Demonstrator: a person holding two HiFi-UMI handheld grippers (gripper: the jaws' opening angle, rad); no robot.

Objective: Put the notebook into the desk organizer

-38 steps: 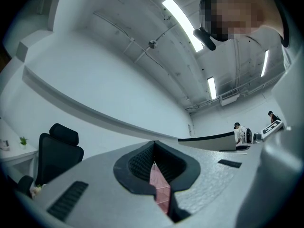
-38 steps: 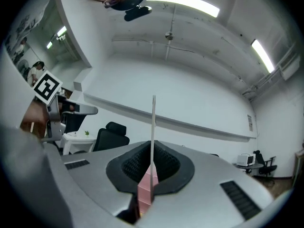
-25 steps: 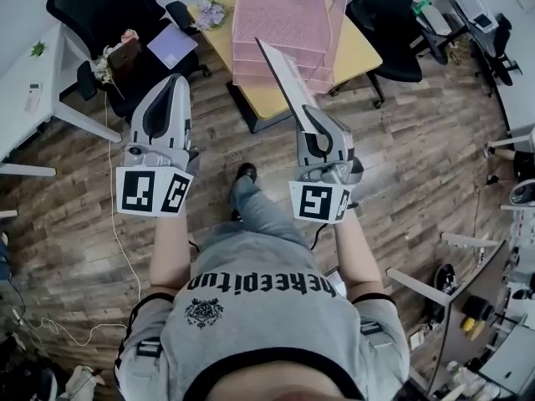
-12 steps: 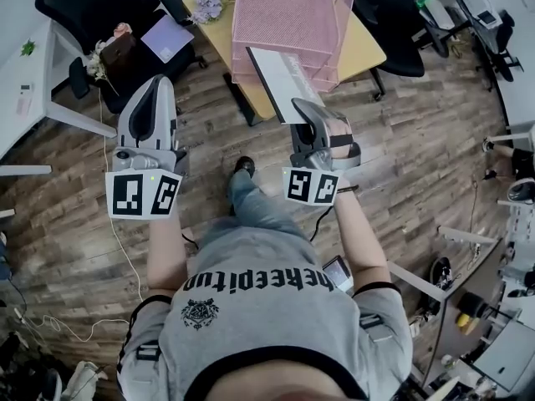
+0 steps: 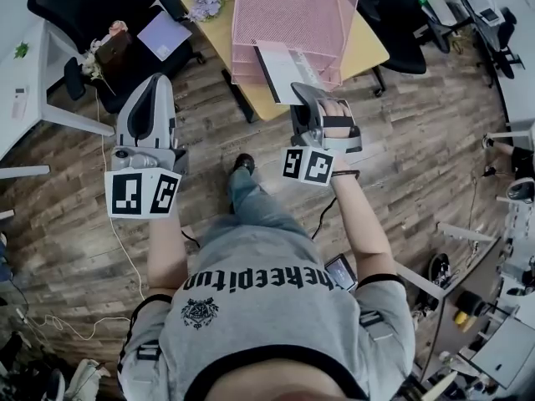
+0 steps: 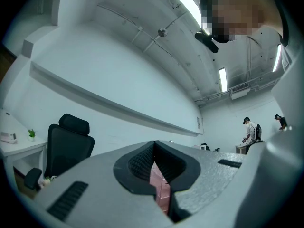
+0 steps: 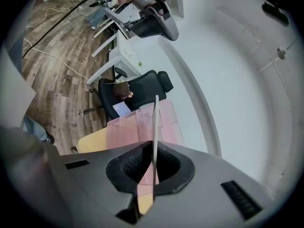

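Yellow tabletop [image 5: 369, 50] bears pink mesh organizer [image 5: 292, 11]; right claw [image 5: 303, 92] pinches notebook [image 5: 281, 65].

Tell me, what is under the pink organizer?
A yellow table is under the pink organizer. The notebook in the right gripper covers part of its front, and the tabletop beneath it is hidden.

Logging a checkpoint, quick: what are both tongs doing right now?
Left tongs: closed, empty.
Right tongs: closed on the notebook.
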